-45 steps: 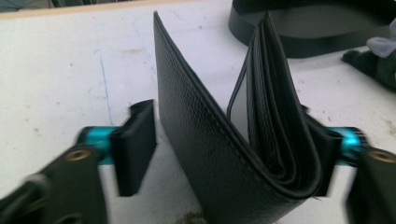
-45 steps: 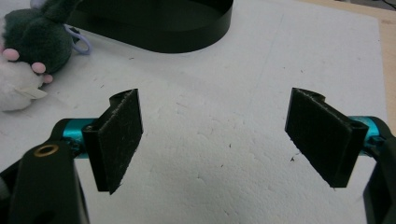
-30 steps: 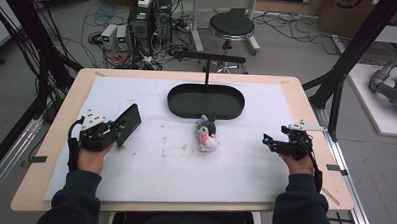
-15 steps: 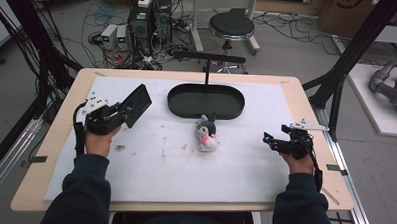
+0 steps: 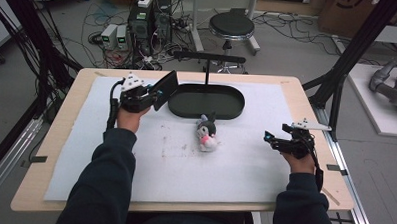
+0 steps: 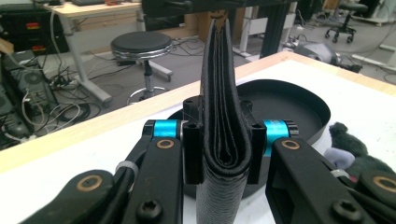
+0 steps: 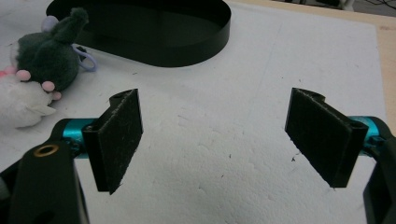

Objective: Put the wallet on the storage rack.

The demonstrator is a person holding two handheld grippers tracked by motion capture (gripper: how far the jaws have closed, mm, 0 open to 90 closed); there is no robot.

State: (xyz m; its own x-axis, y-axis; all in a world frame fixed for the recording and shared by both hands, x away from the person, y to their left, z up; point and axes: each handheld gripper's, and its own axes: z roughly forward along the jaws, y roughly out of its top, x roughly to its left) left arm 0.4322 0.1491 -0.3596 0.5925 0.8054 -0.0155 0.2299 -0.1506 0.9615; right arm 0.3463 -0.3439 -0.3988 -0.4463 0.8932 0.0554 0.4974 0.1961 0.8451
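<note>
Wallet (image 6: 224,116), pinched upright in the left gripper (image 5: 146,96), hung beside the black tray (image 5: 206,111); a slack grip could drop it short. Right gripper (image 5: 280,141) gaped empty past the plush toy (image 5: 205,135).

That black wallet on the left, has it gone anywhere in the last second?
Yes. The left hand-held gripper, still clamped on the black wallet, carried it away from the person toward the black tray. The right hand-held gripper, open, and the plush toy stayed put.
</note>
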